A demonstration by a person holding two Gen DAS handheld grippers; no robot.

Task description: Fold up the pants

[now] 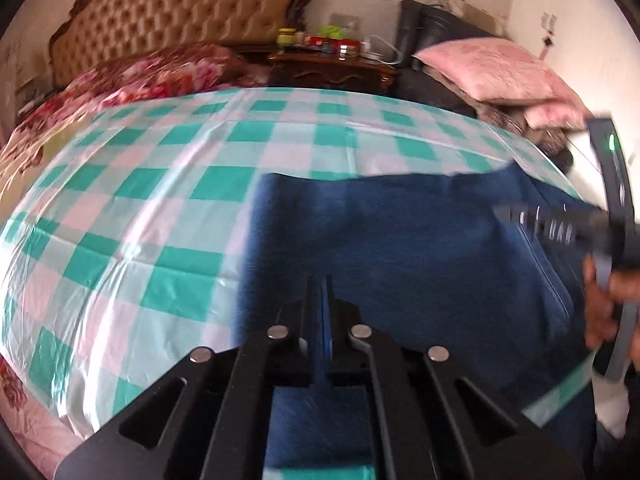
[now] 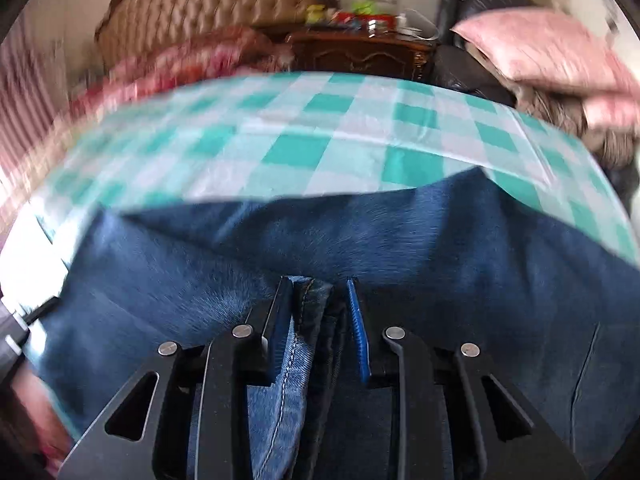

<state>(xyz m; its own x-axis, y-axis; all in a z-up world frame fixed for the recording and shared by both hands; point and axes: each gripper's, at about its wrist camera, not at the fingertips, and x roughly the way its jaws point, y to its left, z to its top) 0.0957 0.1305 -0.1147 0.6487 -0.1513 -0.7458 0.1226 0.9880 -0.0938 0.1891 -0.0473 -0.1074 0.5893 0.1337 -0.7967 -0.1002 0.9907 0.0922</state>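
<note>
Denim pants (image 1: 400,248), dark blue, are seen in the left wrist view spread across the near right part of a bed covered by a green-and-white checked sheet (image 1: 160,184). The left gripper (image 1: 319,292) is held low at the near left edge of the cloth, its jaws drawn almost together with blue showing between them, so an edge is judged to be pinched for lifting into a fold. The right gripper (image 1: 560,220) is seen blurred at the right.

In the right wrist view the jaws of the right gripper (image 2: 318,300) are narrowed onto a thick stitched hem of the pants (image 2: 440,232), probably so both edges can be carried over together. No container of the task is seen; small jars, too blurred to identify, stand on a far nightstand (image 2: 360,52).
</note>
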